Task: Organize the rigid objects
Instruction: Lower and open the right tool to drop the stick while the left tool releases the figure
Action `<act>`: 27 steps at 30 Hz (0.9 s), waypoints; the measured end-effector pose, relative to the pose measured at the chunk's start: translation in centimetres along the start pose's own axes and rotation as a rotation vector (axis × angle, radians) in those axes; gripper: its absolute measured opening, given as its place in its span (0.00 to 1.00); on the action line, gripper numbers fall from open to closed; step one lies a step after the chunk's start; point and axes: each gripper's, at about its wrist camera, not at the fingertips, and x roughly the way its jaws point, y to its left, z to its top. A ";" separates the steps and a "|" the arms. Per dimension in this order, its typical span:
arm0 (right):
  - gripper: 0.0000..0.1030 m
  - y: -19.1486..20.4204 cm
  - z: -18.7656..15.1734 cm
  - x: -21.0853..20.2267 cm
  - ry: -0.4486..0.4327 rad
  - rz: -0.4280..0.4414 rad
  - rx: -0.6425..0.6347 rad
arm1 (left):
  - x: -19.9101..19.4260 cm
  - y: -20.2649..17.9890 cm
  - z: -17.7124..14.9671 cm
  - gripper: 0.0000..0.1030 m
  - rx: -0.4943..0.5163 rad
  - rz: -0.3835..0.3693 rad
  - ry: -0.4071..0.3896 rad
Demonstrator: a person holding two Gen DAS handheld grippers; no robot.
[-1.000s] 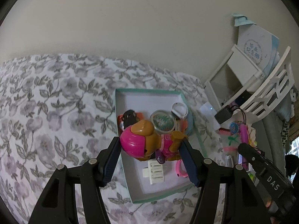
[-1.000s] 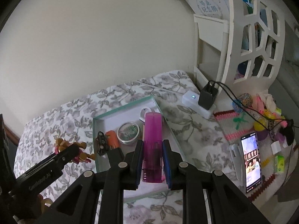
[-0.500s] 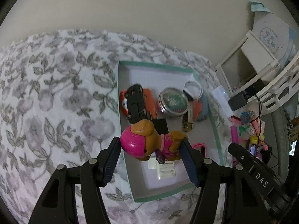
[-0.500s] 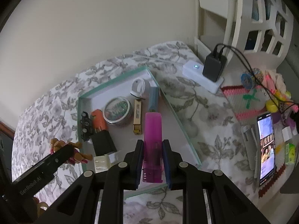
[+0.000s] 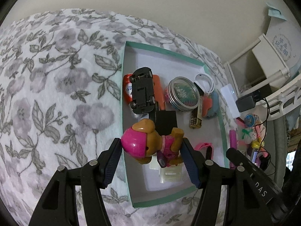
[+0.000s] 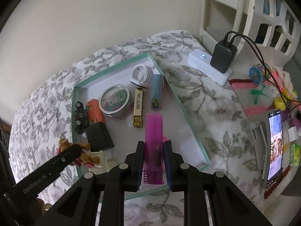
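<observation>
Teal-rimmed tray (image 5: 125, 113) lies on floral blanket (image 5: 56, 94); all places given from tray. Left gripper (image 5: 151, 159) over tray's near-left corner, jaws clamped on pup figure (image 5: 150, 145) with pink helmet, figure above tray floor. Inside tray, far-left: black toy car (image 5: 142, 90) upside down on orange case (image 5: 160, 92). Middle: round tin (image 5: 183, 94), gold bar (image 5: 195, 119). Right gripper (image 6: 153, 162) over tray's near edge, jaws clamped on pink translucent case (image 6: 153, 141). Right of tray, on blanket: white power strip (image 6: 208, 66), phone (image 6: 274, 146).
</observation>
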 end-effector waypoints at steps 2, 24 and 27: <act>0.20 0.0 0.0 0.3 0.007 -0.001 -0.001 | 0.4 0.1 0.0 0.63 -0.005 -0.006 0.011; 0.20 0.7 -1.5 5.5 0.103 0.003 -0.044 | 3.3 0.3 -0.1 0.62 -0.054 -0.086 0.080; 0.21 0.8 -1.6 6.0 0.110 0.000 -0.044 | 3.3 0.4 -0.1 0.62 -0.051 -0.075 0.087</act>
